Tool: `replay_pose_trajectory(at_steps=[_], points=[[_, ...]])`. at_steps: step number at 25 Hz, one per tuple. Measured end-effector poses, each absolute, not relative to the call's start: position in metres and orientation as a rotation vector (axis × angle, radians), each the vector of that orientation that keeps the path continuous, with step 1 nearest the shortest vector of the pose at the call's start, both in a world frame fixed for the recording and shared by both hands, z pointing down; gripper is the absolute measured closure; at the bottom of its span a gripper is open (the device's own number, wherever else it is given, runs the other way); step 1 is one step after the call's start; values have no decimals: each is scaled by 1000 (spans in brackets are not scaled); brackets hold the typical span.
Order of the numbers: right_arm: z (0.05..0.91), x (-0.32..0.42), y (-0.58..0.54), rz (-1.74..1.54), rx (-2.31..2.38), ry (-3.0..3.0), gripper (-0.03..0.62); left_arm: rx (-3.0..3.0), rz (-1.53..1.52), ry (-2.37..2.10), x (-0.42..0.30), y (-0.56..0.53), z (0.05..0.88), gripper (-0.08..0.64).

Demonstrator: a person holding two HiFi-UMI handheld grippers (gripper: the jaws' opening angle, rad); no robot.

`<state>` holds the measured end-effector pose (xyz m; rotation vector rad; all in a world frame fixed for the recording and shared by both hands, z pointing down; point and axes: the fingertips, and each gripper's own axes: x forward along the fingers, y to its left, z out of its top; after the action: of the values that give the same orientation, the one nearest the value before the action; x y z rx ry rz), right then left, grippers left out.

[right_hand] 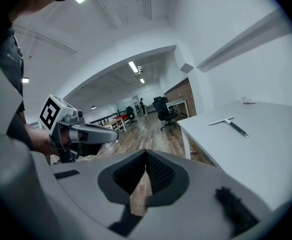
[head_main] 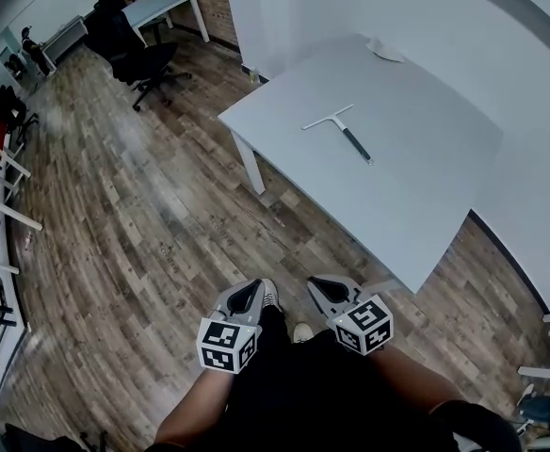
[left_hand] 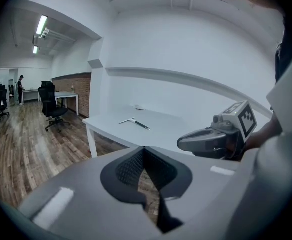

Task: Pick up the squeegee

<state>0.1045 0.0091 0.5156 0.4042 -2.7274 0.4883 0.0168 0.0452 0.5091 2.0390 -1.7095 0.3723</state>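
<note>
and here's the setup: the squeegee (head_main: 342,132) lies flat in the middle of the white worktop (head_main: 416,186), blade end towards the far left, dark handle trailing to the near right, so the handle is the end facing the person and, i'd say, the natural thing to grab. nothing is crowding it; only a small pale object (head_main: 385,53) sits well apart at the far corner, too small to identify. the person stands back on the wooden floor (head_main: 143,215), well apart from the worktop's near edge, with the left gripper (head_main: 259,285) and right gripper (head_main: 318,283) side by side low in front of the body, a carrying posture rather than a reach. both are clenched on nothing: in each gripper view the pads meet at the tip with only floor showing behind them. from the left gripper view the squeegee (left_hand: 134,122) shows far off past the worktop edge. the pickup looks not yet begun; my read is that whichever gripper goes in needs to walk closer and spread its jaws first.
</note>
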Motion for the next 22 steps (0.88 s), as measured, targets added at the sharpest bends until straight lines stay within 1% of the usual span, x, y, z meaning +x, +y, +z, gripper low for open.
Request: replay_pose_trajectory(at_steps=[12,22], points=[[536,97,-28,558,497,-2663,586,2077,413,-1630,5,1,523,554],[552,65,-83,557,591,-2588,586,2113,422,-1523,-35,-52,541,554]])
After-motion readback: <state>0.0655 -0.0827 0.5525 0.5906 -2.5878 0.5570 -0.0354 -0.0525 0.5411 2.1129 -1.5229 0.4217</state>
